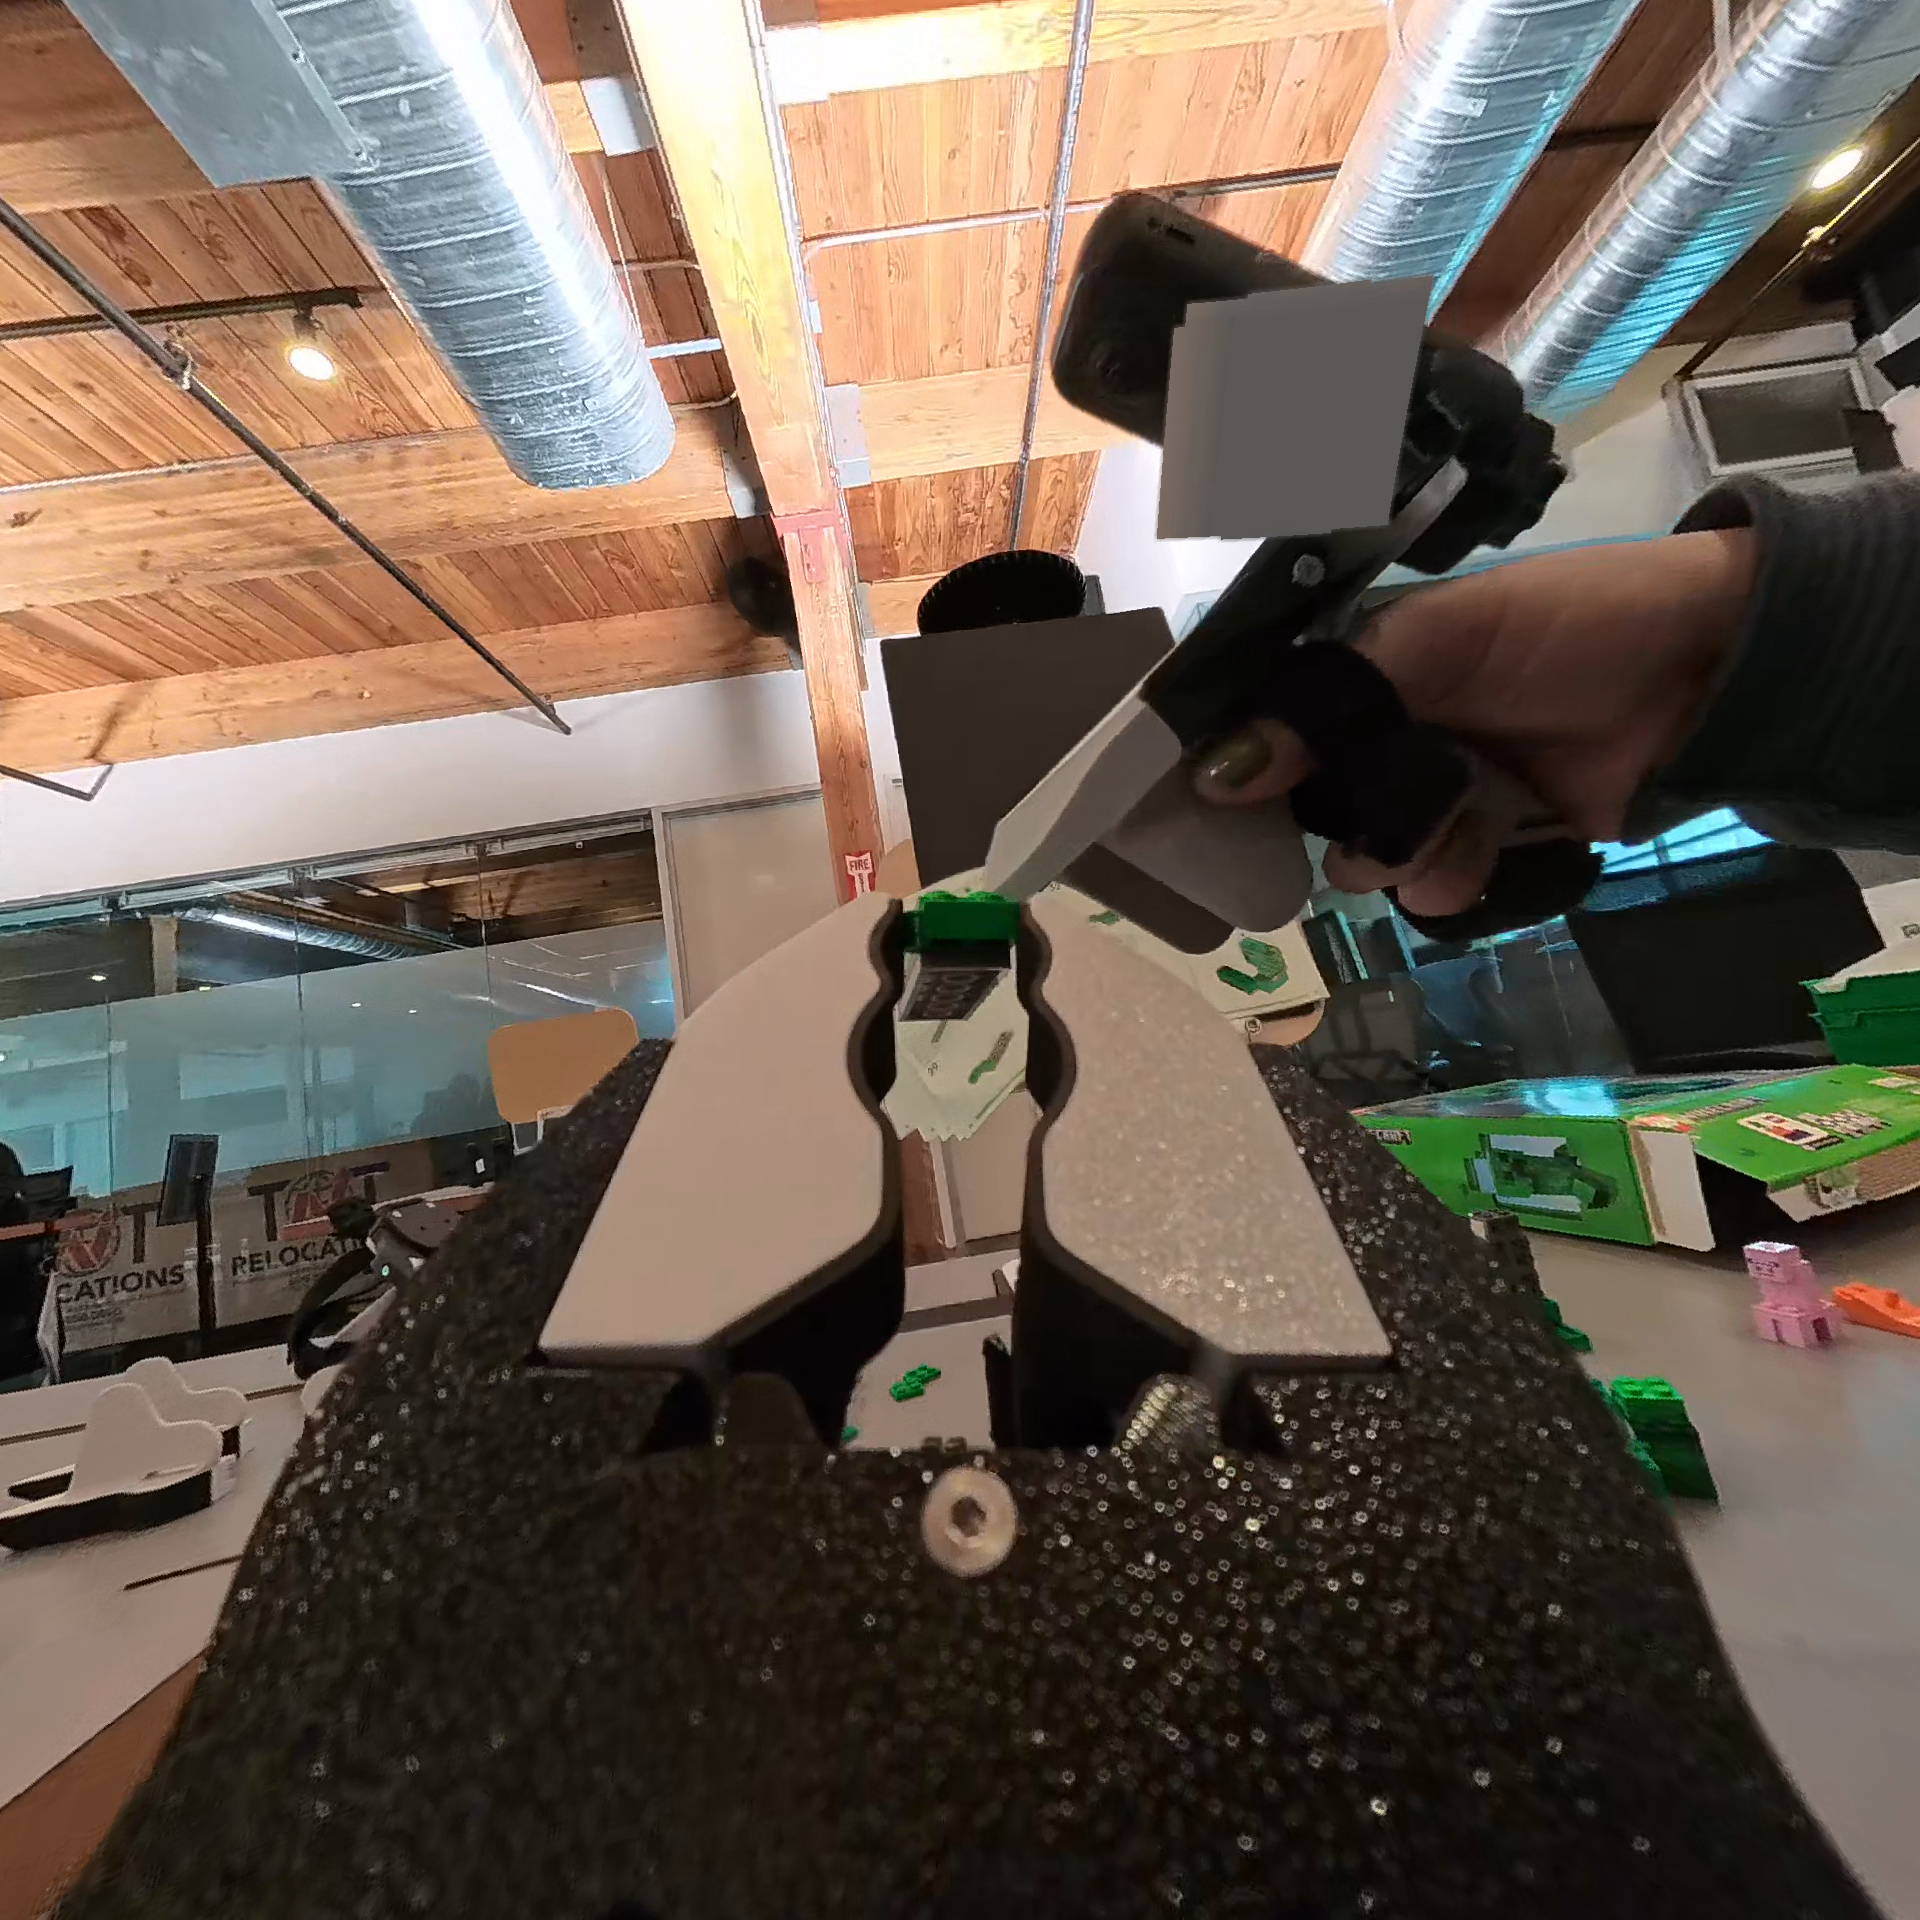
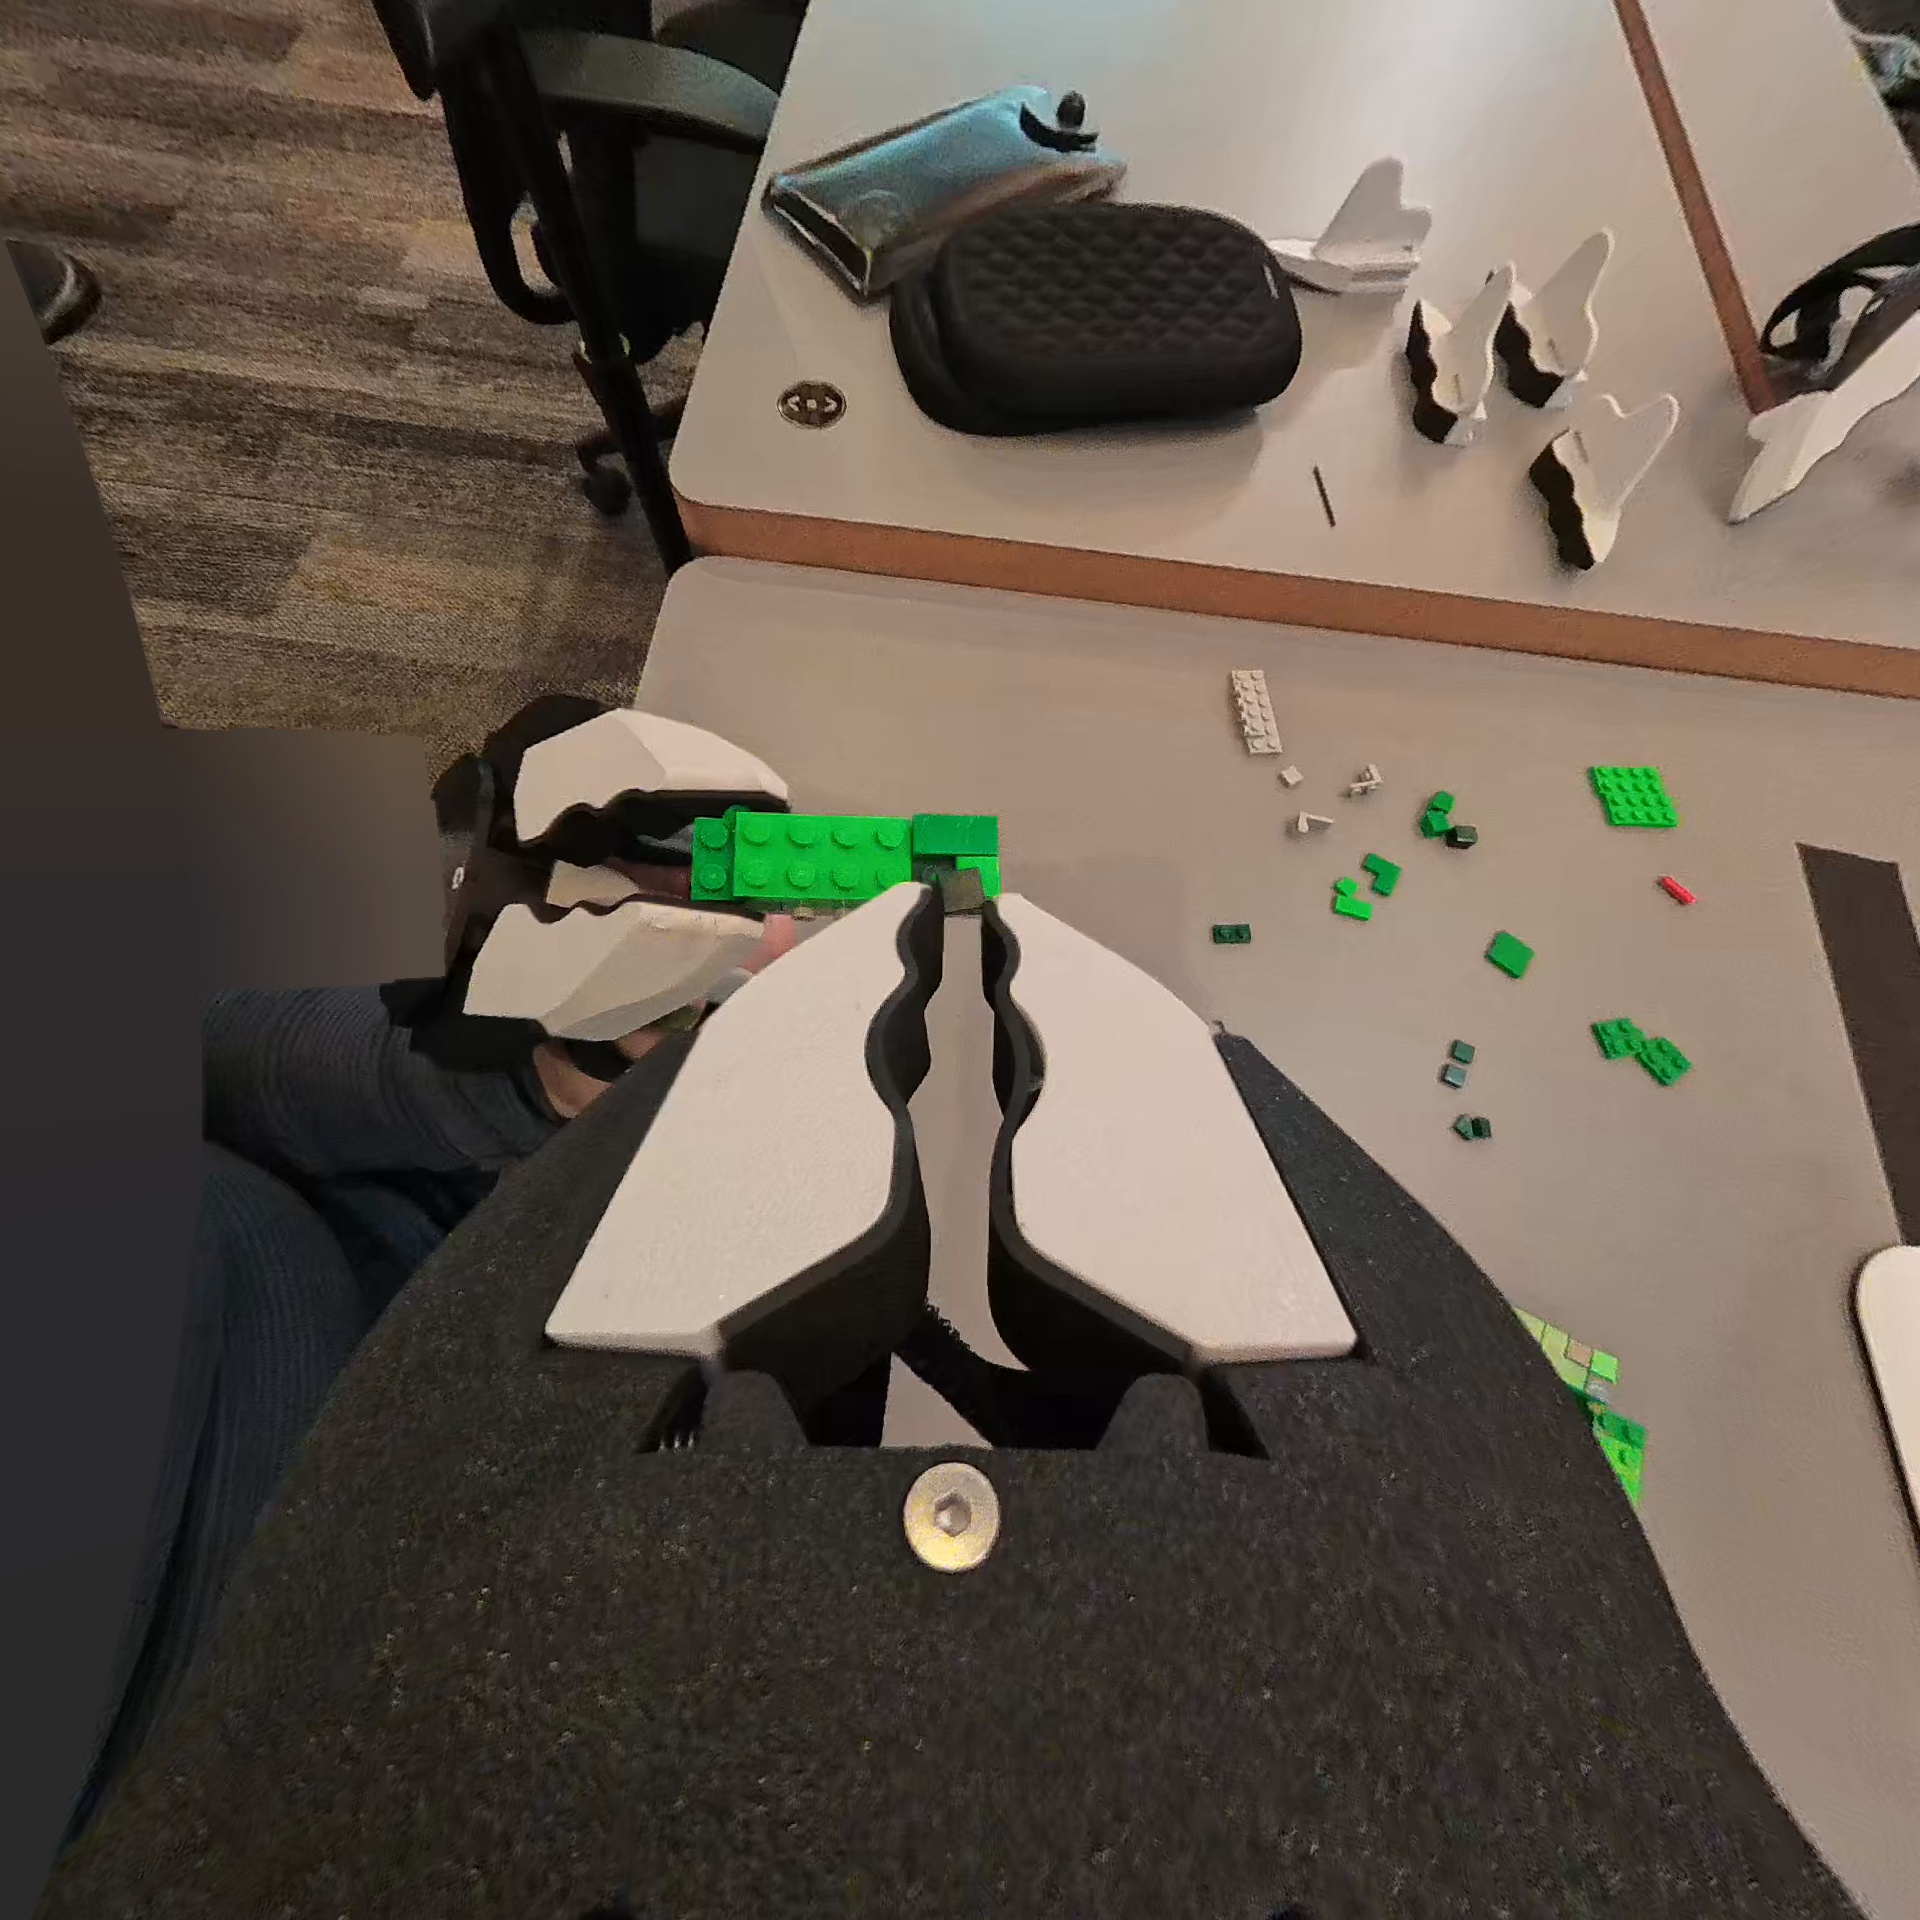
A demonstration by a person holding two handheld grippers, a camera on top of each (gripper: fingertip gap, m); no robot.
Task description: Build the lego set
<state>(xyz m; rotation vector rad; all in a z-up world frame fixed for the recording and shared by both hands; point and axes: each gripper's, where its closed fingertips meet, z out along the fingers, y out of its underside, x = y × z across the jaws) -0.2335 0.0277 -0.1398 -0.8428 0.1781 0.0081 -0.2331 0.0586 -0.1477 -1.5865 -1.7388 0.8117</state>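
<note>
My left gripper (image 1: 958, 925) is shut on a bright green lego assembly (image 1: 951, 914) and holds it in the air. In the right wrist view the assembly (image 2: 821, 857) is a long studded green block, with the left gripper (image 2: 769, 862) clamping its left end. My right gripper (image 2: 958, 899) is shut on a small dark green piece (image 2: 961, 888) at the assembly's right end. In the left wrist view the right gripper (image 1: 1003, 883) comes down from the upper right and its tips touch the assembly.
Loose green pieces (image 2: 1371, 883), a green square plate (image 2: 1631, 795), a grey plate (image 2: 1255, 712) and a red bit (image 2: 1675, 889) lie on the grey table (image 2: 1039, 707). A black case (image 2: 1101, 322) and spare fingers (image 2: 1600, 478) lie beyond. A green box (image 1: 1621, 1153), pink figure (image 1: 1787, 1294) and orange tool (image 1: 1875, 1309) sit right.
</note>
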